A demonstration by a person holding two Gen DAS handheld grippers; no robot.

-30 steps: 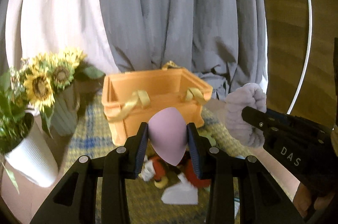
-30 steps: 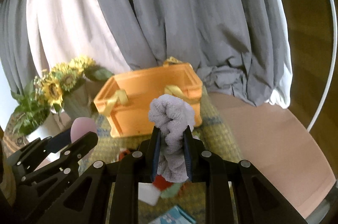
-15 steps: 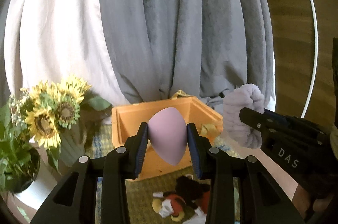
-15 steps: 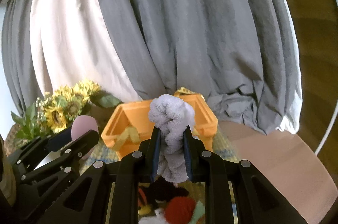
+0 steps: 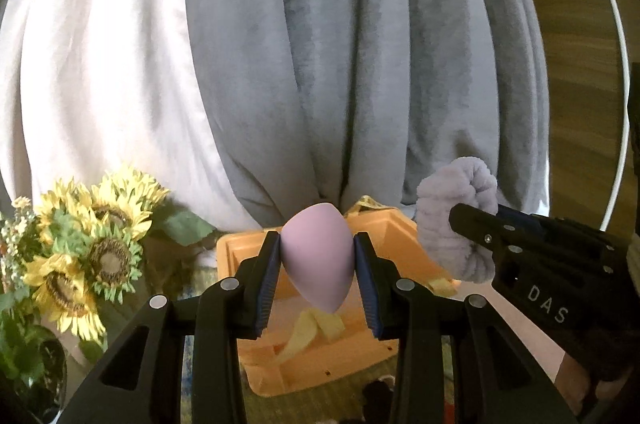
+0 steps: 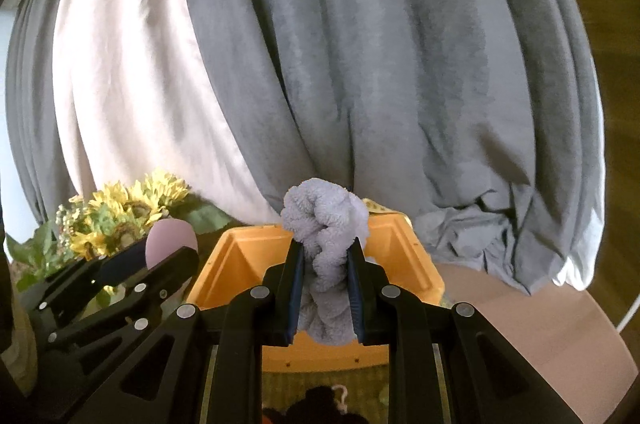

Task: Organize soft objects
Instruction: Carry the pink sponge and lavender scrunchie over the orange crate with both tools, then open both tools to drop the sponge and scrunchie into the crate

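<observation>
My left gripper (image 5: 318,268) is shut on a pink egg-shaped sponge (image 5: 318,260), held above the open orange basket (image 5: 404,248) with yellow handles. My right gripper (image 6: 325,276) is shut on a fluffy lavender scrunchie (image 6: 324,224), also over the basket (image 6: 240,256). In the left wrist view the right gripper (image 5: 456,220) shows at the right with the scrunchie (image 5: 452,220). In the right wrist view the left gripper (image 6: 168,256) shows at the left with the sponge (image 6: 170,236). A dark plush toy (image 6: 320,400) lies on the mat below the basket's near wall.
A bunch of sunflowers (image 5: 92,248) in a pot stands left of the basket. Grey and white curtains (image 5: 320,64) hang close behind it. A woven mat (image 6: 320,384) lies under the basket, on a round table (image 6: 520,312) with a wooden floor to the right.
Both grippers have moved forward and up toward the basket, each keeping its grip. The basket now sits under the fingertips; the toys on the mat have slid out of view below.
</observation>
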